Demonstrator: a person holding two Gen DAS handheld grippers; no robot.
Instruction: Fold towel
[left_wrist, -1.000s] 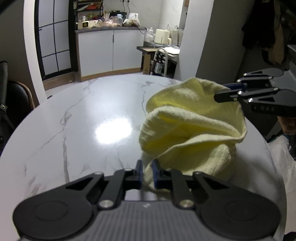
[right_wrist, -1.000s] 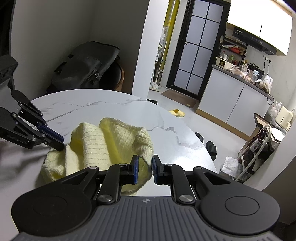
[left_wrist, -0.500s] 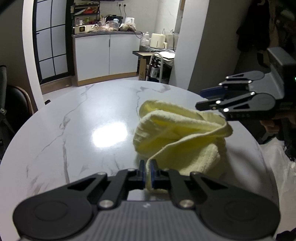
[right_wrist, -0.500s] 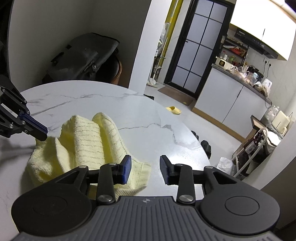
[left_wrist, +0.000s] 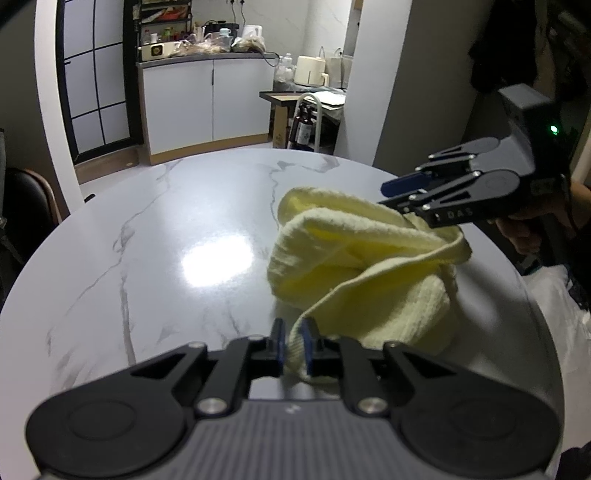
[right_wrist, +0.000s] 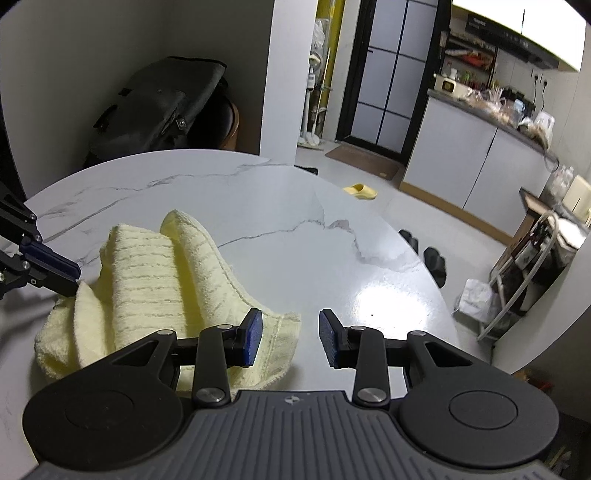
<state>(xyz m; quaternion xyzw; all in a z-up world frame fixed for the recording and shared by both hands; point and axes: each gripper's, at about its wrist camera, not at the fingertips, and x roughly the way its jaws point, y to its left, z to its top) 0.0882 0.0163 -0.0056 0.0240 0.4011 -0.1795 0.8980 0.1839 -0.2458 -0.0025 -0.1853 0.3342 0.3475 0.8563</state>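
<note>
Towel (left_wrist: 354, 266): one, pale yellow, ribbed weave, lying in a loose crumpled heap on the near right part of the table as my left camera sees it, one hemmed corner spread flat toward my right gripper. Table (left_wrist: 155, 236): round, white marble top with grey veins, glossy, a lamp glare on it beside the towel. Cabinet (left_wrist: 207, 103): white, two doors, across the room, its counter crowded with small kitchen things too small to tell apart. Bag (right_wrist: 159, 99): dark, slumped on a chair against the wall beyond the table. My right gripper (right_wrist: 290, 338): black frame, blue pads, jaws standing apart and pressing on nothing; the left pad hangs over the flat corner of the towel, the right pad over bare table. My left gripper (left_wrist: 293, 341): same make, jaws narrow and just opening, a hem of the towel between the pads and touching them both. Slipper (right_wrist: 360, 191): yellow, single, on the floor past the table's far edge.
</note>
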